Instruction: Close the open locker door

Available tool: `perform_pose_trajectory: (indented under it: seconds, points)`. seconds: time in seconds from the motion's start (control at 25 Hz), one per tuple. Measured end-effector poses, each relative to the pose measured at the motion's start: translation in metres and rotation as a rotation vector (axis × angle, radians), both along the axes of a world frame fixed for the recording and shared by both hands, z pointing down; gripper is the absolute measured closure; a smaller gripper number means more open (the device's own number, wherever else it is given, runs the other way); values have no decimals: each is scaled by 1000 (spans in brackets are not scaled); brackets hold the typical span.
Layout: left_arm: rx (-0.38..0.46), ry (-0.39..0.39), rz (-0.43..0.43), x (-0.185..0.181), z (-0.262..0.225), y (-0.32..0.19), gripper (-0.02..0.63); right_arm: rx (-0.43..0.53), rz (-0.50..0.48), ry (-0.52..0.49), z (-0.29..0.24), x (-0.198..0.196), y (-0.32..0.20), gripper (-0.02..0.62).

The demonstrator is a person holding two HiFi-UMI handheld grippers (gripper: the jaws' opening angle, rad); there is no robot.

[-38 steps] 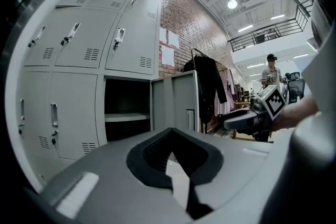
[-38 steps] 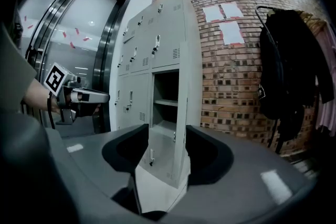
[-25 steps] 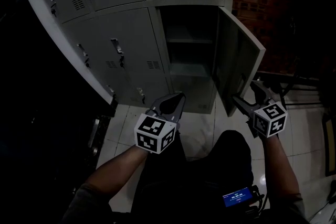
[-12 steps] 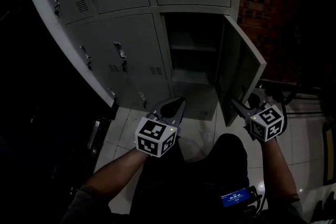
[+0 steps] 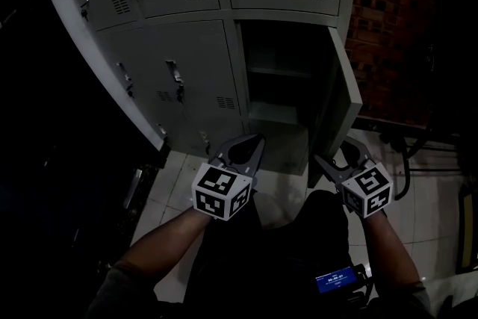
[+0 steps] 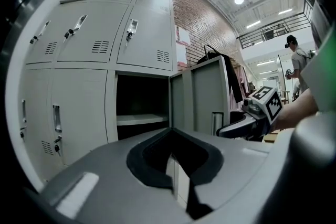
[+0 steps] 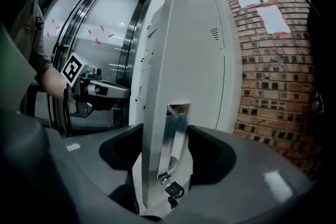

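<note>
The grey locker bank [image 5: 187, 48] has one open compartment [image 5: 280, 86] at the lower right. Its door [image 5: 340, 108] stands partly swung, edge toward me. My right gripper [image 5: 336, 153] straddles the door's lower free edge. In the right gripper view the door [image 7: 184, 71], with its recessed metal handle [image 7: 176, 134] and a small padlock [image 7: 173, 190], runs between the jaws of the right gripper [image 7: 163, 165]. Those jaws are opening, with gaps on both sides. My left gripper [image 5: 254, 140] hangs shut and empty in front of the lockers, left of the door [image 6: 207, 97].
A brick wall [image 5: 403, 33] rises right of the lockers. The other locker doors [image 5: 172, 78] are closed, with handles. White floor tiles [image 5: 284, 190] lie below. Dark cables and a frame [image 5: 418, 146] sit at the right. A lit screen [image 5: 336, 280] is at my lap.
The door has swung inward toward the compartment, and my right gripper has moved left with it. The left gripper has barely moved.
</note>
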State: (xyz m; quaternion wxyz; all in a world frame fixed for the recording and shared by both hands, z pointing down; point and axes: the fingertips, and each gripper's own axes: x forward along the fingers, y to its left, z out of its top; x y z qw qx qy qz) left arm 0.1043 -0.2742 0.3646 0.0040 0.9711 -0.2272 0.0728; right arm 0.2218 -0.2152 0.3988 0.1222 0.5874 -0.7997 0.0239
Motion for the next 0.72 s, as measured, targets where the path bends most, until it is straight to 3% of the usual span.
perform_pose_trajectory:
  seconds: [0.52,0.72]
  points:
    - [3,3,-44,-17,-2,-17,604,4,71,-11,0,-26,-16,342]
    - [7,3,-71,-32,-1,-24,604,15,43,-2,-1,-46,-26,370]
